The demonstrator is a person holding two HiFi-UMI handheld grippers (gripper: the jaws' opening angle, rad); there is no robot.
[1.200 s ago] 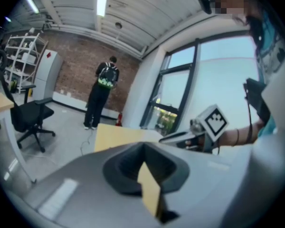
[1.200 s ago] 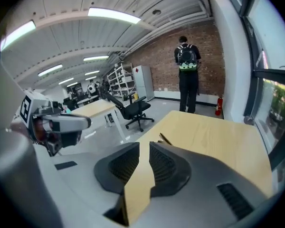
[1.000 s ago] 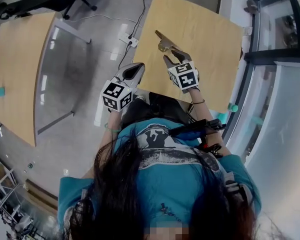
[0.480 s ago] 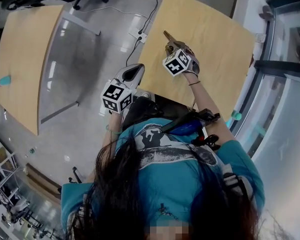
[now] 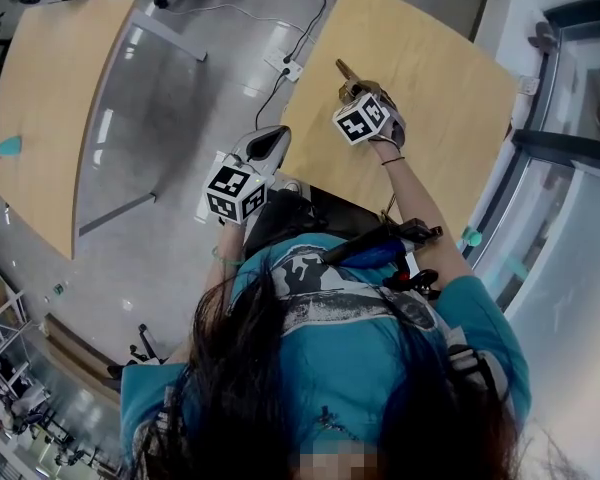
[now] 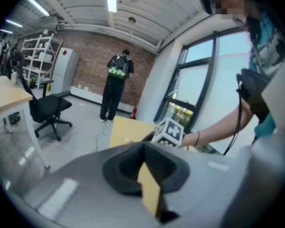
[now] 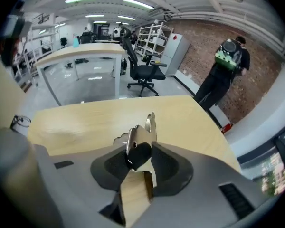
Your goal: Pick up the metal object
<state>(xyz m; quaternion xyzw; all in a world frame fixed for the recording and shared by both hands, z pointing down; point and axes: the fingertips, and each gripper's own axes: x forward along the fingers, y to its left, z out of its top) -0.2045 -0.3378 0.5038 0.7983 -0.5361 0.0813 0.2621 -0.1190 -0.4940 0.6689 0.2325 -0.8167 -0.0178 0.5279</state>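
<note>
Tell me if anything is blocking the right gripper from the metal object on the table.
Nothing visible stands in the way. The metal object on the wooden table sits directly between the fingers of the right gripper, which are closing on it with no other item in the gap.

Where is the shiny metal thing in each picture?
Head view: metal object upper middle, over the wooden table, in the right tongs, which are closing on it.
Left gripper view: cannot make it out.
Right gripper view: centre, between the tongs.
Shared landmark: the wooden table.
</note>
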